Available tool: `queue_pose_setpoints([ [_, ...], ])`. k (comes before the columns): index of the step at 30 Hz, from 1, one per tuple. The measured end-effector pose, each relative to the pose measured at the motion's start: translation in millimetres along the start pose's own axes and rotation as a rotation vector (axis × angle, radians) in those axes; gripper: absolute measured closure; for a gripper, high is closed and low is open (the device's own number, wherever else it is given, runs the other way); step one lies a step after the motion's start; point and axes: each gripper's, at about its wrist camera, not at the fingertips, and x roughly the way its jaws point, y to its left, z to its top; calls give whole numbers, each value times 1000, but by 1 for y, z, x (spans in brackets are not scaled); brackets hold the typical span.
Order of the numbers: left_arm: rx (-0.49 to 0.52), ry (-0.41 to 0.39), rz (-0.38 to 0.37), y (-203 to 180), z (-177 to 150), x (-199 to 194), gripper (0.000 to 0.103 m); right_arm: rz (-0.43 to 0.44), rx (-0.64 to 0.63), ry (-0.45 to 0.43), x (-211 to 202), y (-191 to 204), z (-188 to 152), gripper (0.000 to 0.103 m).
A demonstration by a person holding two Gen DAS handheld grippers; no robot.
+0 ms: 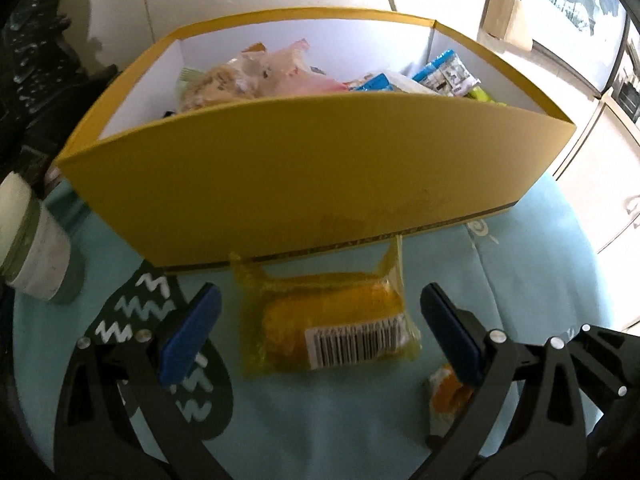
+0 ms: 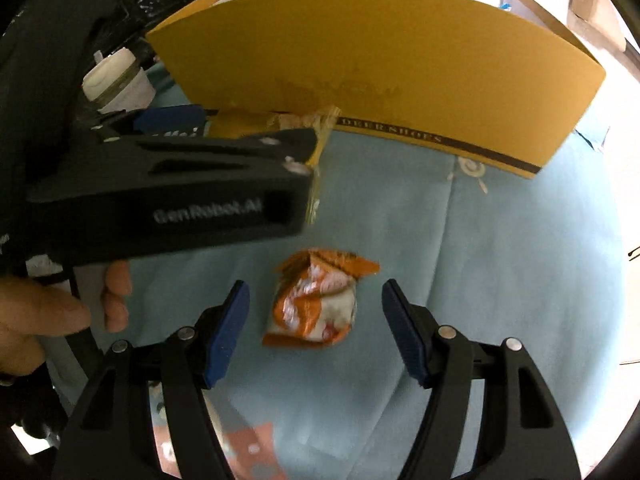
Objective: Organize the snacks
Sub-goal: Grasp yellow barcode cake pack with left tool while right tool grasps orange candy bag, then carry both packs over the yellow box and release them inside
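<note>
A yellow box with several snack packets inside stands on the light blue tablecloth. My left gripper is open around a yellow clear-wrapped snack with a barcode that lies just in front of the box. An orange and white packet lies by the left gripper's right finger. In the right wrist view my right gripper is open around that orange and white packet on the cloth. The left gripper crosses that view at left, over the yellow snack, with the box behind.
A white and green jar stands left of the box; it also shows in the right wrist view. A dark patterned patch is on the cloth. The person's hand holds the left gripper. White cabinets stand at right.
</note>
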Motion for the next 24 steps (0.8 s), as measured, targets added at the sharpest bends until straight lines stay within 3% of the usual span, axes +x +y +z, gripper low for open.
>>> queue_pose_setpoints([
  [3,27,19,7,-4,0,13,3,-18,-22,15,12,3,4,34],
  [5,26,34,13,-2,-3,20,10,-29,-50,-1,16,8,4,34],
  [7,45,7,6,-3,-8,19,20,-59,-99,-9,18,13,2,41],
  [8,59,-6,5,-3,-10,18,25,-76,-124,-10,17,14,1,53],
  [10,55,-17,-6,-2,-12,16,28,-63,-105,-19,14,5,0,63],
  [24,59,-79,41,12,-61,-32,31,-45,-62,-38,-6,-14,-19,64],
])
